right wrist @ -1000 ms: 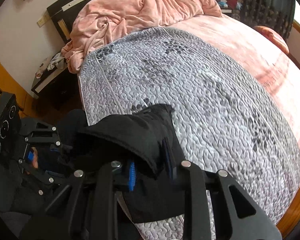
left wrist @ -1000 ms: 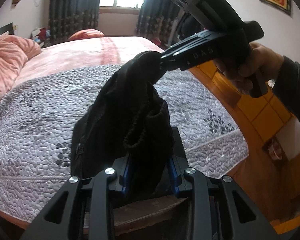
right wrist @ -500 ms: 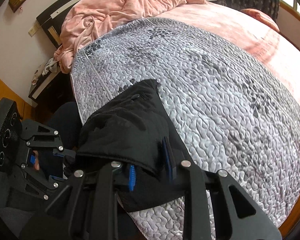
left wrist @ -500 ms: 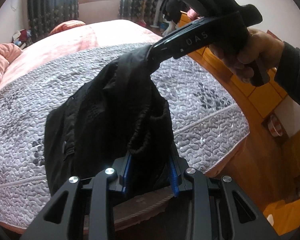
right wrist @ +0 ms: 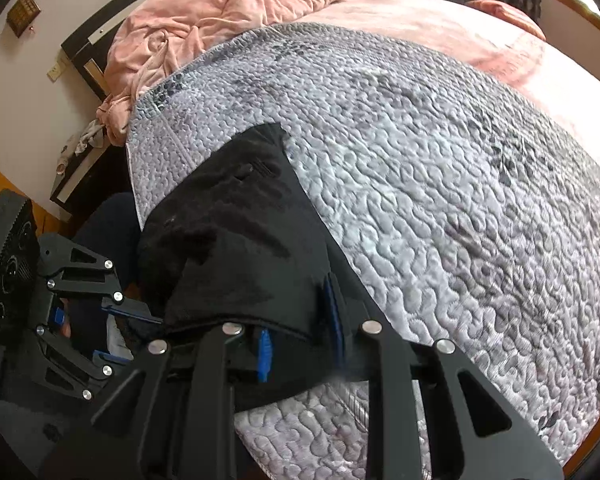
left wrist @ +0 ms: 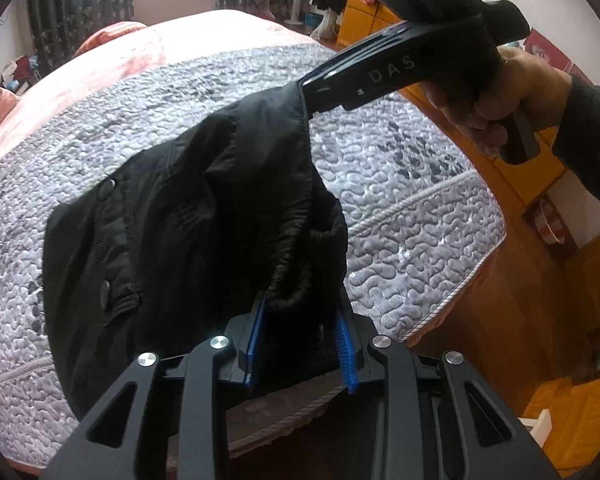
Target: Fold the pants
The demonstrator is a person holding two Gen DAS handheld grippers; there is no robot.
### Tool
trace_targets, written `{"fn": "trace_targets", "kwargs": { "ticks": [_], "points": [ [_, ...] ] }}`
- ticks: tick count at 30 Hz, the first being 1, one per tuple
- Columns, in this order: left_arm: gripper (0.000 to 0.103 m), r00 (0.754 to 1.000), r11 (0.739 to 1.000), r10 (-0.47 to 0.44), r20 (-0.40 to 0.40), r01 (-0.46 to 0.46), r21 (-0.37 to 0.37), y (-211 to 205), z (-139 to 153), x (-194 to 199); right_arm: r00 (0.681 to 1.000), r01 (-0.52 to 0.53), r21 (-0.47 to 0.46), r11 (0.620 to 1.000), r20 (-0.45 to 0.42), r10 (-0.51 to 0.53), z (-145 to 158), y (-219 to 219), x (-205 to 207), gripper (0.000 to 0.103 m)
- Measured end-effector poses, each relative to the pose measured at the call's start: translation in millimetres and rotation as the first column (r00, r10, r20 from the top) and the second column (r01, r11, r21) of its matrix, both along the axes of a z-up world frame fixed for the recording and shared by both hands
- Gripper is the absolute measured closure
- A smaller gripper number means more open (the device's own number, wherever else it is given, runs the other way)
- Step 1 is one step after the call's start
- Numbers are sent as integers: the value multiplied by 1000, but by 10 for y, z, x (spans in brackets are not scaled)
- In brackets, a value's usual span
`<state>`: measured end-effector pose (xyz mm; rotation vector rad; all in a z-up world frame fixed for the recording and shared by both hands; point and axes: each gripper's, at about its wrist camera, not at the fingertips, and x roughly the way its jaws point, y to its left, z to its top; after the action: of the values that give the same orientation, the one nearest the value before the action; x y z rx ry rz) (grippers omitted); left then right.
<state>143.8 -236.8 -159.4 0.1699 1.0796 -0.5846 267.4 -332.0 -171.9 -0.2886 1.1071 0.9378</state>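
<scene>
Left tool (left wrist: 300, 344) first, in the left wrist view: your blue pads (left wrist: 254, 344) are clenched on a bunched fold of the black pants (left wrist: 172, 240), the gathered elastic edge sitting right between them. From that grip the fabric runs up and away to the right tool (left wrist: 306, 94), which pinches the other end of the same edge at the upper middle of the frame; your right hand (left wrist: 496, 104) is wrapped around its handle. So the held edge is stretched on a diagonal, low-centre to upper-right, slack in the middle. The rest of the pants hang left of that line as a wide crumpled sheet, draped down onto the grey quilted bedspread (left wrist: 400, 184). Snap buttons and a seam show on the left part. Fabric is matte black, wrinkled.

Right wrist view: right tool (right wrist: 300, 340) is closed on the pants (right wrist: 236, 240) too, with cloth folded over the left finger and tucked between the blue pads (right wrist: 263, 354). The pants extend forward and slightly left from the tool, long axis pointing away toward the headboard side, ending in a corner lying on the bedspread (right wrist: 440, 184) near its left edge. Left tool (right wrist: 112, 320) sits at lower left, just beside the pants' near edge, its tips buried in dark cloth. Pants cover the bed's near-left corner; a pink duvet (right wrist: 228, 12) is heaped well beyond them.
</scene>
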Motion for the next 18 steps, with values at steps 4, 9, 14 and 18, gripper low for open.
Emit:
{"fn": "trace_targets", "kwargs": {
  "ticks": [4,9,14,18],
  "points": [
    [72,1000,1000,-12,-25,12,22,-77,-148,18,1000,9,-13,1000,-5,-9,-169,-65,0,81],
    [72,997,998,-33,-67,36,42,-126,-319,34,999,34,-33,999,-11,-34,-349,-135,-7,80],
    [74,991,999,-34,-129,36,9,-117,-456,63,993,114,-42,993,-6,-114,-475,-241,-80,75],
    [74,986,1000,-28,-164,27,-10,-72,-555,82,982,189,-39,981,-10,-189,-502,-364,-155,72]
  ]
}}
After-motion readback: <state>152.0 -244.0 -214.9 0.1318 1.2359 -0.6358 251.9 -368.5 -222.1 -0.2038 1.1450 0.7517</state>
